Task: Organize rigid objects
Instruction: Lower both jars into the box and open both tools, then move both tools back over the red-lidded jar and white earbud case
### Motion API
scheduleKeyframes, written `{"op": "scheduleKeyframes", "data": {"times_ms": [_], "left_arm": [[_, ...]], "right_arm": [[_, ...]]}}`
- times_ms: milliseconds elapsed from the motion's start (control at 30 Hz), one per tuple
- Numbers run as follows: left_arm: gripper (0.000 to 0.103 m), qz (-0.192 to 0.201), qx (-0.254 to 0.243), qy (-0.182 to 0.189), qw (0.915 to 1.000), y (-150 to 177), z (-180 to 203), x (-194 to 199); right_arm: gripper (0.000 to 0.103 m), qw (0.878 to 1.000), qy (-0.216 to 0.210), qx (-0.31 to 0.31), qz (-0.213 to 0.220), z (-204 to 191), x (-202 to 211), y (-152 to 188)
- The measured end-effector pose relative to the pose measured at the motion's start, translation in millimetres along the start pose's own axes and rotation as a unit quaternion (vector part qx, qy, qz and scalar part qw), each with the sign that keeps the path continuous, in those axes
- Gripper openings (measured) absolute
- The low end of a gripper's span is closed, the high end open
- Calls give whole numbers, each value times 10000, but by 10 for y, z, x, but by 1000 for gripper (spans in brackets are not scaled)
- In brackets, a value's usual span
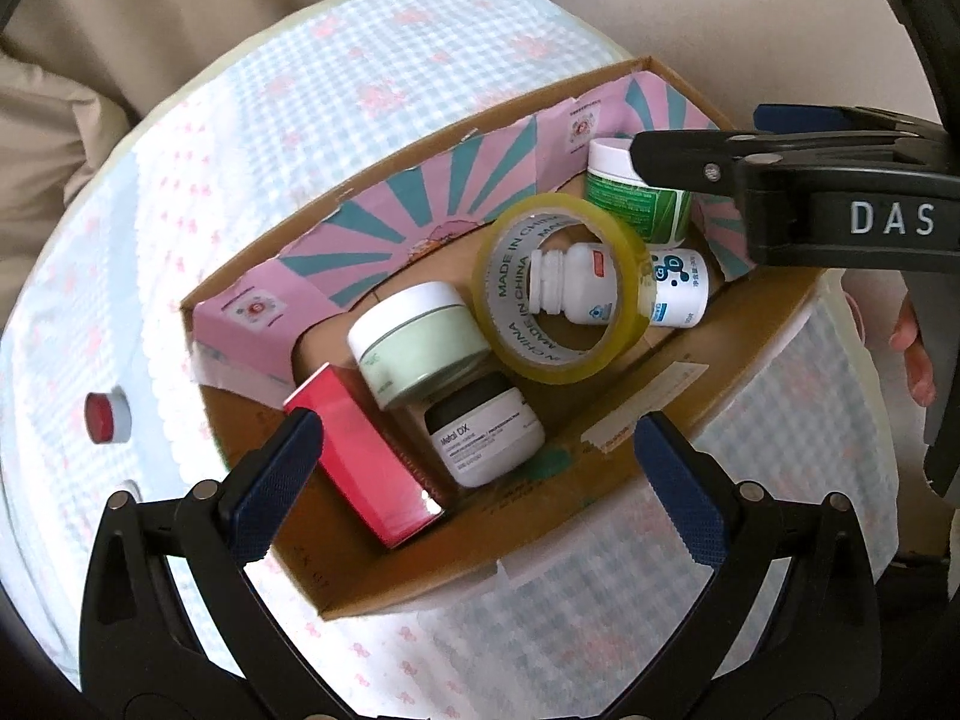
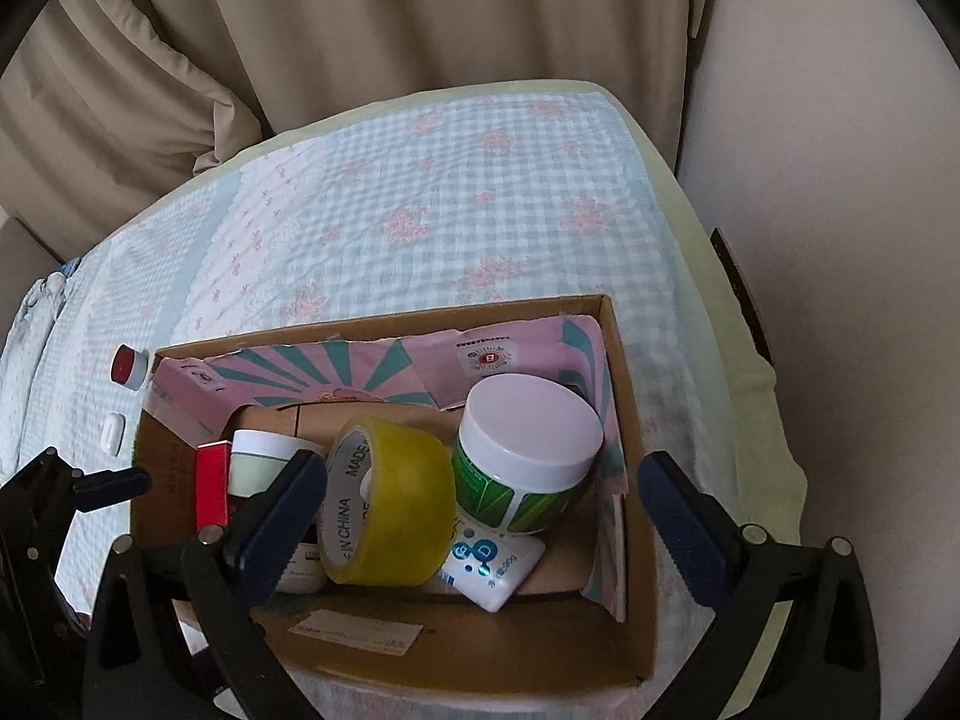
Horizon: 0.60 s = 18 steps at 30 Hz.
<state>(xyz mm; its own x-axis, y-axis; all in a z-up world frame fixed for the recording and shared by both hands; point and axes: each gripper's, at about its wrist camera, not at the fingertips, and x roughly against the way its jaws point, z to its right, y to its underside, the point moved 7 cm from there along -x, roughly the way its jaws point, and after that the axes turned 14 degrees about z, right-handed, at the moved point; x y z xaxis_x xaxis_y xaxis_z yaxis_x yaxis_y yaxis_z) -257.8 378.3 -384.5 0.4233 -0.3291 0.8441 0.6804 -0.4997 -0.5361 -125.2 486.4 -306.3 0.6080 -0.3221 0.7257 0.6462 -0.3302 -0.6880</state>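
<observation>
An open cardboard box (image 1: 708, 372) (image 2: 624, 420) stands on the checked cloth. It holds a yellow tape roll (image 1: 561, 288) (image 2: 390, 510), a green-labelled jar with a white lid (image 1: 636, 192) (image 2: 528, 450), a white bottle (image 1: 576, 288) lying on its side, a pale green jar (image 1: 420, 342) (image 2: 258, 462), a dark-lidded white jar (image 1: 483, 432) and a red box (image 1: 366, 456) (image 2: 213, 486). My left gripper (image 1: 474, 474) is open and empty over the box's near end. My right gripper (image 2: 480, 516) is open and empty above the box; it also shows in the left wrist view (image 1: 690, 150).
A small red-capped bottle (image 1: 107, 418) (image 2: 129, 366) and a small white object (image 2: 112, 432) lie on the cloth left of the box. Beige curtains (image 2: 360, 30) hang behind the table. A white wall (image 2: 840, 240) is at the right.
</observation>
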Motion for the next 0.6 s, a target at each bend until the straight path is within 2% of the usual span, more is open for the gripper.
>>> {"op": "scheduleKeyframes", "data": {"times_ms": [400,600], "left_arm": [[103,390,319,-133,9986,-49,-220,702],[103,709,624,-272,9952,-5,-493,1226]], "right_arm": [[103,9994,-114,246,233,-262,620,-249],[103,9979,114,444,460,-464,1078,-360]]}}
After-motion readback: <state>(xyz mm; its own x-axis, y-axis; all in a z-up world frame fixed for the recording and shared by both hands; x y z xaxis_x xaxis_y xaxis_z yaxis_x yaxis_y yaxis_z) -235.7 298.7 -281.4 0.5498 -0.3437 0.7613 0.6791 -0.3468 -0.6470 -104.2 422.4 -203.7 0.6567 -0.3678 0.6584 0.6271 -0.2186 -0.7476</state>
